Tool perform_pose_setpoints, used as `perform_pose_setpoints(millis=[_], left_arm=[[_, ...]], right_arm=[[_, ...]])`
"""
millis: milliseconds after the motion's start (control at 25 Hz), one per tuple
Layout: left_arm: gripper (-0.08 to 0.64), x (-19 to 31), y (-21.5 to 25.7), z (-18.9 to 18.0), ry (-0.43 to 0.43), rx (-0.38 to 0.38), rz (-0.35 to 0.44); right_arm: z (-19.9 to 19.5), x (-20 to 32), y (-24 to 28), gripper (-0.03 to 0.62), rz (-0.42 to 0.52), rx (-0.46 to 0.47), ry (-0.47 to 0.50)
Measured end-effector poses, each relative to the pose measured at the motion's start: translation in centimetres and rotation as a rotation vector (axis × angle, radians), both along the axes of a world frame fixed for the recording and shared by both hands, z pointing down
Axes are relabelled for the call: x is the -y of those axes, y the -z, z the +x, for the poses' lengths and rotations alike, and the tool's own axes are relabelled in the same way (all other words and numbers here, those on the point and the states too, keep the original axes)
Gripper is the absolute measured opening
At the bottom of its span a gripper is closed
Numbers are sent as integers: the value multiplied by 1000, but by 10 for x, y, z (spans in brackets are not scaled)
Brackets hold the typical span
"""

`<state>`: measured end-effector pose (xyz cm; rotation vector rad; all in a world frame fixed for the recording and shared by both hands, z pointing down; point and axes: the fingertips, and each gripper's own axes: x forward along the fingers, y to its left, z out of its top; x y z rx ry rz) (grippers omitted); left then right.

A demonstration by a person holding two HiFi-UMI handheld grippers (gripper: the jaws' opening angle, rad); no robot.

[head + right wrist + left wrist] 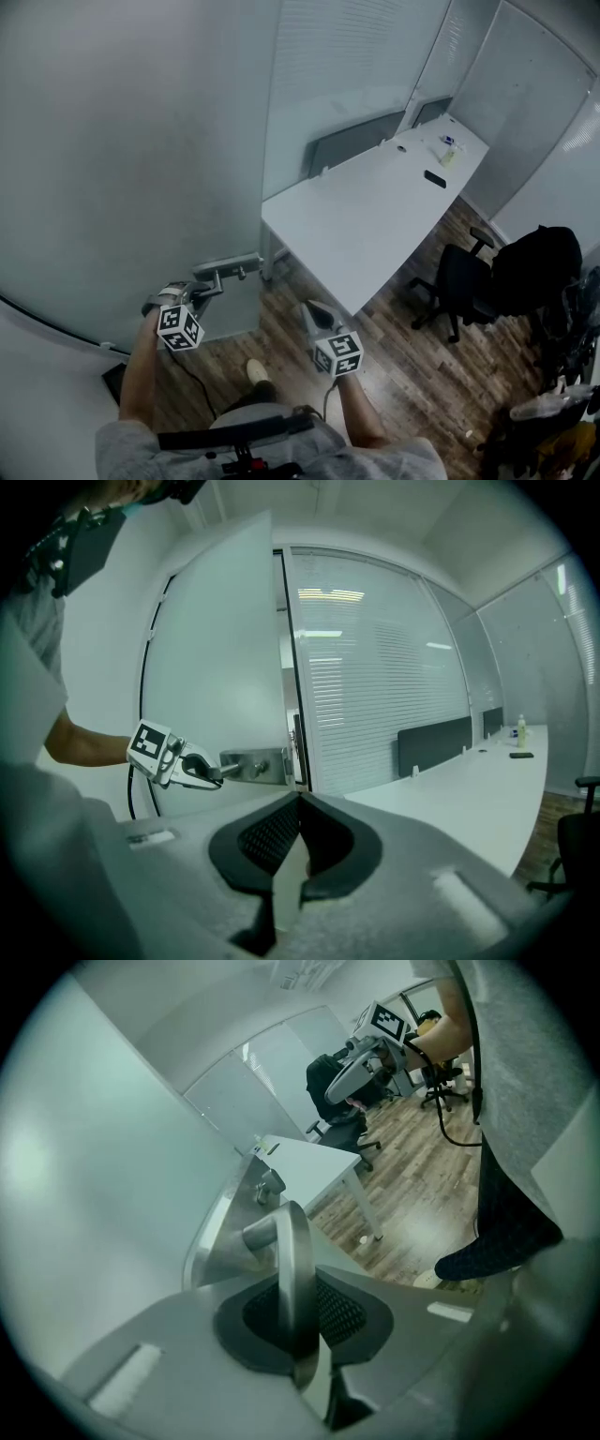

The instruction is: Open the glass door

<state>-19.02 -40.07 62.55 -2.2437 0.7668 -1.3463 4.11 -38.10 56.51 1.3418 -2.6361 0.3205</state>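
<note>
The frosted glass door [122,159] fills the left of the head view and stands swung partly away from its frame. My left gripper [192,293] is shut on its steel lever handle [292,1269], whose bar runs between the dark pads. The handle's metal plate [230,266] sits at the door's free edge. In the right gripper view the same grip shows at the handle [239,766]. My right gripper [317,319] hangs free over the wood floor, right of the door, shut with nothing in it [298,841].
A long white desk [375,211] runs back along the glass partition, with a few small items at its far end. A black office chair [464,286] stands to its right. A person's shoe [256,372] is on the wood floor below.
</note>
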Motion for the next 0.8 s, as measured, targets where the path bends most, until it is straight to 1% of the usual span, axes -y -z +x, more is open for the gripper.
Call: perform_pose_setpoints(millis=[400, 520, 800], left_arm=[[29, -45, 2, 10, -58, 19, 23], [29, -61, 1, 15, -64, 32, 29], [28, -96, -3, 22, -93, 58, 15]], right_arm=[[12, -63, -2, 2, 9, 10, -39], [20, -83, -3, 2, 11, 13, -50], [33, -120, 0, 2, 25, 28, -80]])
